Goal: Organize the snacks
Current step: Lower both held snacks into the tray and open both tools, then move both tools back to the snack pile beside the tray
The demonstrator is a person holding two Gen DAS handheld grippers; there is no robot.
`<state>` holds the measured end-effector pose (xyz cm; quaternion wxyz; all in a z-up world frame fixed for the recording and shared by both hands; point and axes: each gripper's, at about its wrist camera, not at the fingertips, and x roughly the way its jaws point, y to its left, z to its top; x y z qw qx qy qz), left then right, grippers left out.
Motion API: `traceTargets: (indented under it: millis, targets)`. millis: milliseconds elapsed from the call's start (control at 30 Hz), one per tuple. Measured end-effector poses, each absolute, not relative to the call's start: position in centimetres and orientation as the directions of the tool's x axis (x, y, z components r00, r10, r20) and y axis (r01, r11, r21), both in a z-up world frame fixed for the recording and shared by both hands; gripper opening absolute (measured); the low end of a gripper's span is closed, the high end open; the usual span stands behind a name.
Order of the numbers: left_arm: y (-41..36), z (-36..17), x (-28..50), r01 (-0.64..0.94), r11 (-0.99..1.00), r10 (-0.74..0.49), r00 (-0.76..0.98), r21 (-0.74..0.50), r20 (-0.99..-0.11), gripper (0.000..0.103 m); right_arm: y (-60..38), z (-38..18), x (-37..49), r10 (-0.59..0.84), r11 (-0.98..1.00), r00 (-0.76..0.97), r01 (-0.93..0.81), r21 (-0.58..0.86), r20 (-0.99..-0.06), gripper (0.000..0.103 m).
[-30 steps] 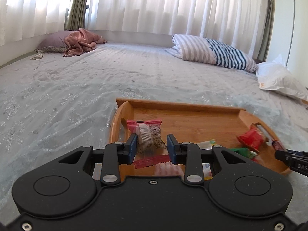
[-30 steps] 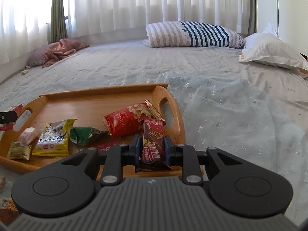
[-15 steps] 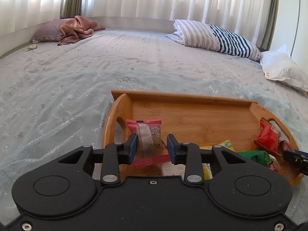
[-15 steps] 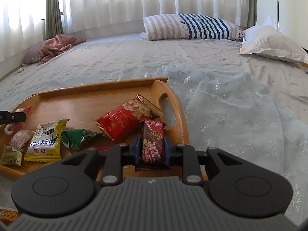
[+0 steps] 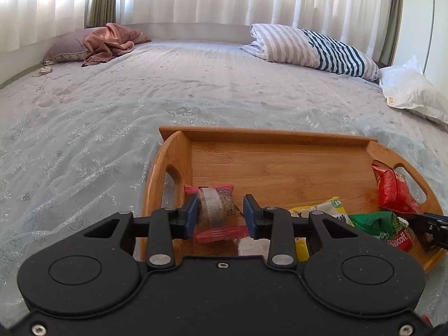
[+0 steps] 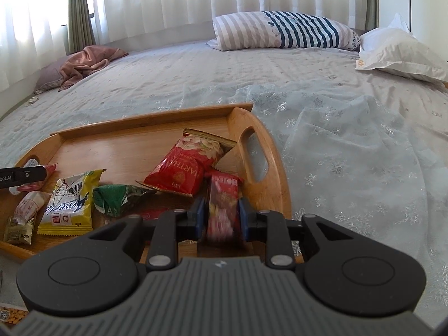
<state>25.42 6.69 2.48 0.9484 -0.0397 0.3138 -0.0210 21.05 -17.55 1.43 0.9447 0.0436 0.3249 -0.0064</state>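
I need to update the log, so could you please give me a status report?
Left tongs shut on pink packet, over tray. Right tongs opening, red packet blurred between them, above tray's right end. Big red bag close beside.

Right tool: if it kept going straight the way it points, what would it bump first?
Probably the wooden tray, near its handle end; the right tool is opening around a red snack bar.

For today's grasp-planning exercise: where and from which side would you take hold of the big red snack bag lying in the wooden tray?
Grip the big red snack bag at its raised gold top seam, nearest the tray's far handle end. That flat edge sticks up free, while its lower end lies among other packets. Come from above, tongs astride the seam.
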Motion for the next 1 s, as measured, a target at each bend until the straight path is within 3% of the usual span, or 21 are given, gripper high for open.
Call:
traceTargets:
  millis: [100, 200, 500, 833, 1000]
  targets:
    - [6.6, 2.6, 25.3, 0.015, 0.996, -0.064, 0.803, -0.086, -0.593, 0.037, -17.5, 1.7, 20.9, 0.014, 0.997, 0.796, 0.036, 0.071, -0.605, 0.041]
    - [6.4, 2.9, 24.8, 0.025, 0.997, -0.062, 0.807, -0.071, -0.587, 0.047, -17.5, 2.0, 20.5, 0.017, 0.997, 0.801, 0.032, 0.071, -0.598, 0.041]
    - [6.0, 4.1, 21.8, 0.056, 0.996, -0.082, 0.823, -0.063, -0.563, 0.081, -17.0, 3.2, 18.5, 0.038, 0.998, 0.821, 0.000, 0.067, -0.569, 0.064]
    - [4.8, 5.0, 16.8, 0.096, 0.995, -0.090, 0.841, -0.017, -0.534, 0.090, -15.9, 3.6, 15.1, 0.106, 0.994, 0.829, -0.078, 0.075, -0.549, 0.086]
    - [4.5, 5.1, 14.7, 0.119, 0.991, -0.130, 0.833, -0.054, -0.537, 0.091, -15.1, 3.7, 13.4, 0.131, 0.991, 0.830, -0.117, 0.060, -0.543, 0.089]
